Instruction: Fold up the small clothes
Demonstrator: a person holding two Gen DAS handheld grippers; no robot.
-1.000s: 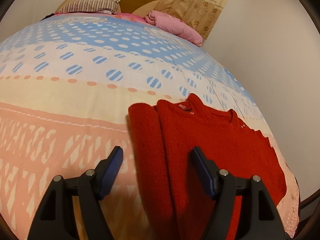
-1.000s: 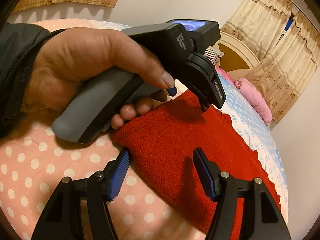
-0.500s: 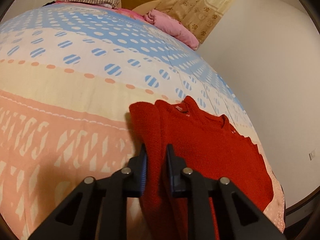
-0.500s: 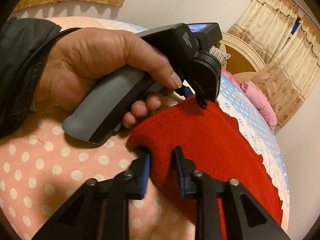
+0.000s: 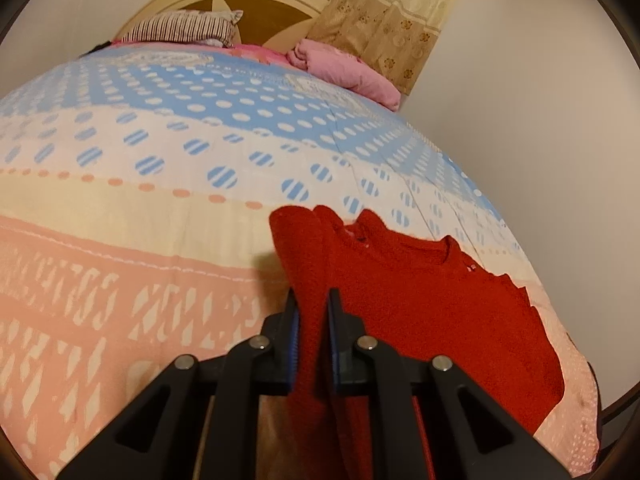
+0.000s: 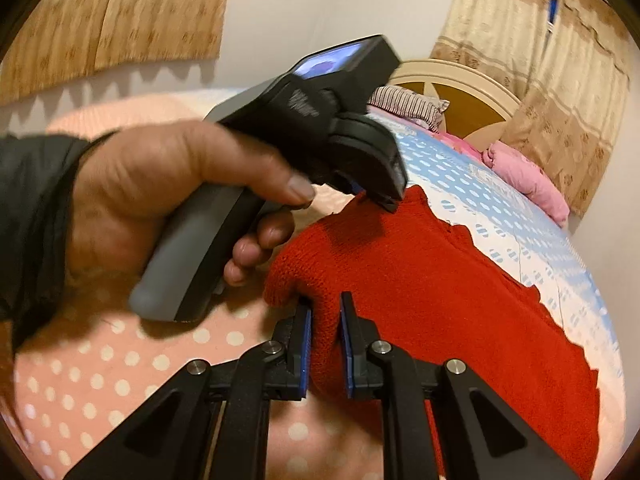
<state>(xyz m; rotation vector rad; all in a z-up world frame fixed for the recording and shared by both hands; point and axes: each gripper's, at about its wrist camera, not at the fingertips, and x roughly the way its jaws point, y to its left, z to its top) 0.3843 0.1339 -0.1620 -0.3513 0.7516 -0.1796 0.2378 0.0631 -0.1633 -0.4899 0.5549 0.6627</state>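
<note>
Jaws on both grippers have just been closing, and we find each pair now clenched on red knit. We count 2 grippers: the left gripper (image 5: 311,312) pinches the folded strip along the near left edge of the sweater (image 5: 432,300), cloth filling the narrow gap between its blue pads; the right gripper (image 6: 325,314) pinches a rounded corner of the same sweater, likewise with fabric between its pads. We count 1 sweater, lying on the bed (image 5: 120,208) near its right edge, neckline toward the headboard (image 5: 264,4). We count 1 hand (image 6: 160,196) in the right wrist view, in a dark sleeve (image 6: 32,216), holding the left gripper's grey handle. We also note 1 striped pillow (image 5: 184,28), 1 pink bundle (image 5: 344,72) and 2 curtain panels, 1 at (image 6: 112,20) and 1 at (image 6: 560,92). The sweater's near hem is cut off by the gripper frames in both views, and the hand is blurred. Whether the sweater's gripped parts are lifted clear of the bed, we cannot tell.
</note>
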